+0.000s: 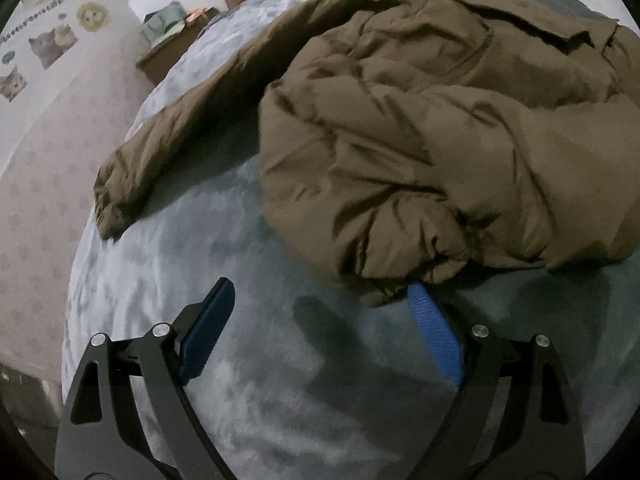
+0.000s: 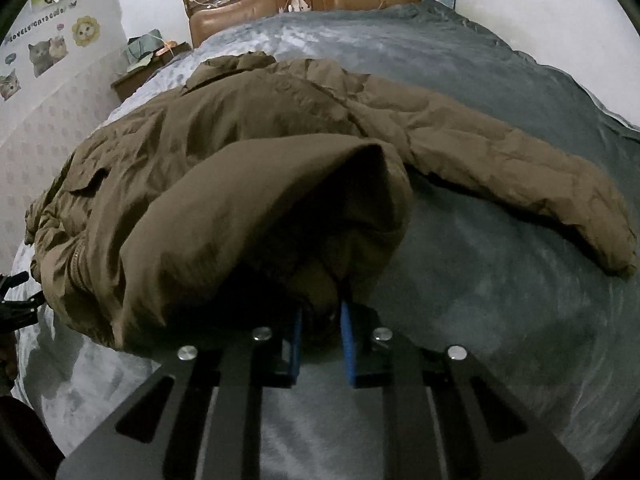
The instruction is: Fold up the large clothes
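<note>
A large olive-brown padded jacket (image 1: 420, 128) lies crumpled on the grey bed cover (image 1: 248, 360), one sleeve (image 1: 132, 176) stretched to the left. My left gripper (image 1: 320, 300) is open just before the jacket's near hem, its right pad (image 1: 432, 328) touching the hem edge. In the right wrist view the jacket (image 2: 240, 168) is bunched up, the other sleeve (image 2: 520, 176) lying out to the right. My right gripper (image 2: 322, 312) is shut on a fold of the jacket's hem, which is lifted and drapes over the fingertips.
A brown headboard (image 2: 304, 0) stands at the far end of the bed. A bedside table (image 2: 148, 68) with bags stands at the left by a wall with cat stickers (image 2: 44, 52). The bed's left edge (image 1: 76, 280) is near the left gripper.
</note>
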